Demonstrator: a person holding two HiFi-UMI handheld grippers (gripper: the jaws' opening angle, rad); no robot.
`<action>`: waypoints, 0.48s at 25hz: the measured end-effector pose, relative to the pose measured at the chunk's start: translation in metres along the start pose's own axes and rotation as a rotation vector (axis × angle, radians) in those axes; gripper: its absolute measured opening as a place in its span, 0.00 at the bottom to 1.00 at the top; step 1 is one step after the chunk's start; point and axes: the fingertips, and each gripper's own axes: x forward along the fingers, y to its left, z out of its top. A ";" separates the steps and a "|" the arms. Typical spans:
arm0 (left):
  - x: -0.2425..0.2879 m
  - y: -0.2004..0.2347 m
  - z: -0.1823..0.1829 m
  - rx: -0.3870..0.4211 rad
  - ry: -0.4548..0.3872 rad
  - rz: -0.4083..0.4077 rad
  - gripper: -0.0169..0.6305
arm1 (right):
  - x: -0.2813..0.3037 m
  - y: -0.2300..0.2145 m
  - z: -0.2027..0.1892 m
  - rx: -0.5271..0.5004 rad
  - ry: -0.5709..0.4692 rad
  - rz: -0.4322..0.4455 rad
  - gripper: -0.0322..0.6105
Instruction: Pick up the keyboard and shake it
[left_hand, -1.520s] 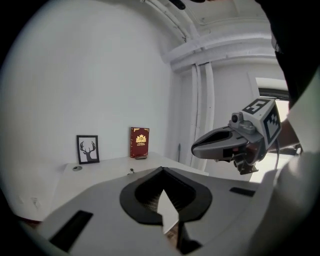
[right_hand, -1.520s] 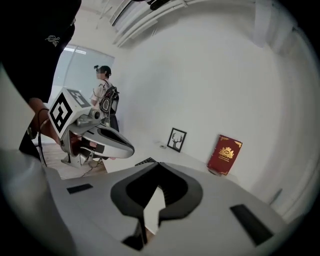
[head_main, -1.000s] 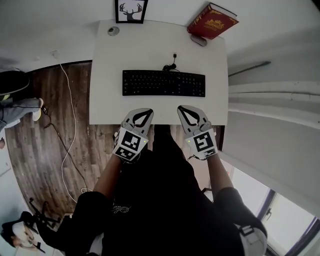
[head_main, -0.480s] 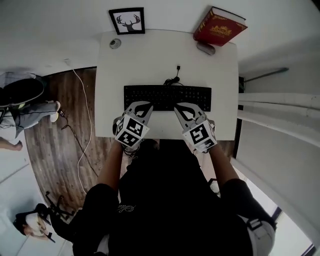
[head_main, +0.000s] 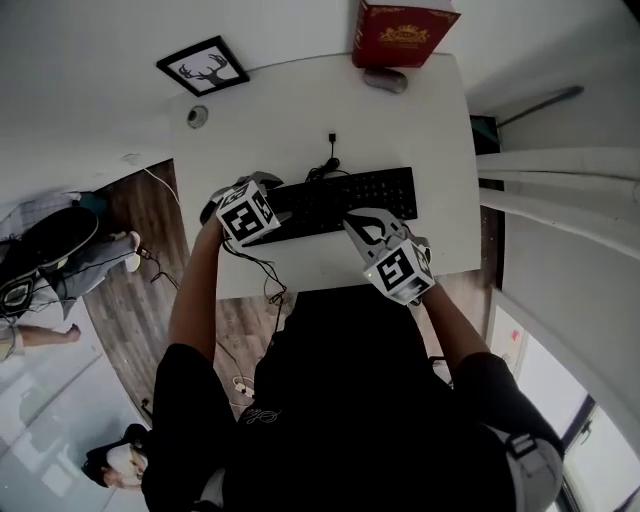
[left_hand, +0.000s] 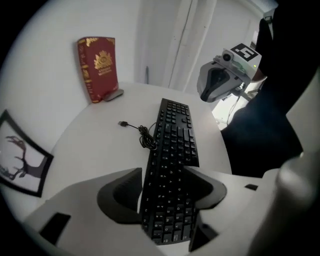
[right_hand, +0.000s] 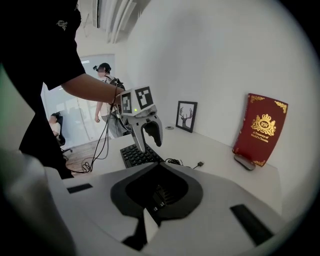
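A black keyboard (head_main: 345, 195) lies across the white desk (head_main: 420, 130). My left gripper (head_main: 255, 192) points steeply down over its left end. In the left gripper view its jaws have just been opening; the left gripper (left_hand: 162, 172) stands open astride that end of the keyboard (left_hand: 172, 135), which lies between the fingers. My right gripper (head_main: 350, 224) is shut and empty, hovering at the keyboard's near edge right of the middle. The right gripper view shows the keyboard (right_hand: 135, 155) beyond my shut right gripper (right_hand: 156, 166), with the left gripper (right_hand: 149, 145) at its far end.
A red book (head_main: 400, 30) stands at the desk's back edge with a small grey object (head_main: 385, 80) before it. A framed deer picture (head_main: 203, 65) and a small round thing (head_main: 197, 116) sit back left. The keyboard's loose cable (head_main: 330, 150) is coiled behind it. Another person stands on the wooden floor at left.
My left gripper swung out to the keyboard's left end, tipped downward and opened. My right gripper moved forward to the keyboard's near edge and stayed shut. The head view has turned.
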 end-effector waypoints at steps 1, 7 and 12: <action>0.006 -0.001 -0.002 0.021 0.039 -0.054 0.42 | -0.001 -0.001 -0.001 0.006 -0.002 0.000 0.08; 0.037 0.009 -0.012 0.100 0.231 -0.181 0.42 | -0.006 -0.012 -0.008 0.036 -0.010 -0.014 0.08; 0.051 0.008 -0.014 0.061 0.263 -0.254 0.42 | -0.007 -0.019 -0.011 0.047 -0.011 -0.021 0.08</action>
